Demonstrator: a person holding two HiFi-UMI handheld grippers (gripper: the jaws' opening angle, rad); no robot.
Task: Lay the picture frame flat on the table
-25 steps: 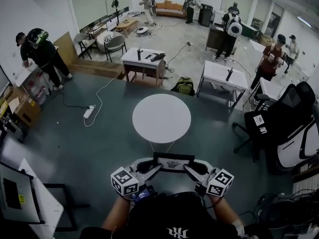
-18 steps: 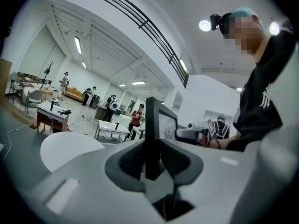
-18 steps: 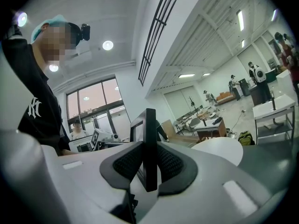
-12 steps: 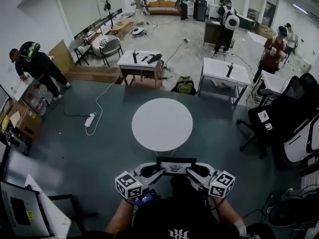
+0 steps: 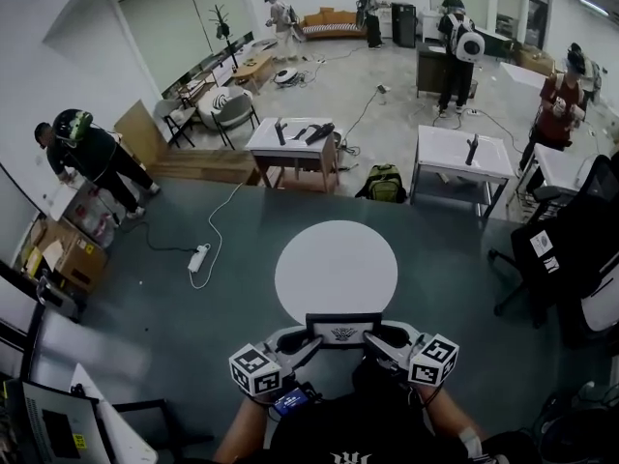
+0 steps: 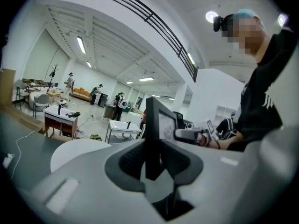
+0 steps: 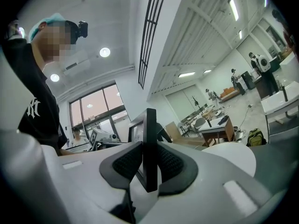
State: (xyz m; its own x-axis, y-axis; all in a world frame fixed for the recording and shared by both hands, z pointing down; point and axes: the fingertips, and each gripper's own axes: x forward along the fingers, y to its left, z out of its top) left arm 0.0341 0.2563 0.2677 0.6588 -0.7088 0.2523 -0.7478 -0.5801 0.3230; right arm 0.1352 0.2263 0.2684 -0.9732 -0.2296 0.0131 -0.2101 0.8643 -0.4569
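Gripped from both sides, the picture frame [image 5: 342, 331] is held up in the air, close to the person's chest. Its left edge is pinched by the left tongs [image 5: 308, 339], whose dark pads are pressed on the thin black rim. Its right edge is set between the jaws of the right tongs [image 5: 375, 341]. These jaws are opening a little, but the pads are seen touching the rim on both sides. The frame is kept upright, not flat. A white picture with a small dark drawing is shown on its face. The round white surface [image 5: 336, 271] is found just past the frame, on the far side, and nothing is laid on it. A black chair [image 5: 571, 259] is seen to the right.
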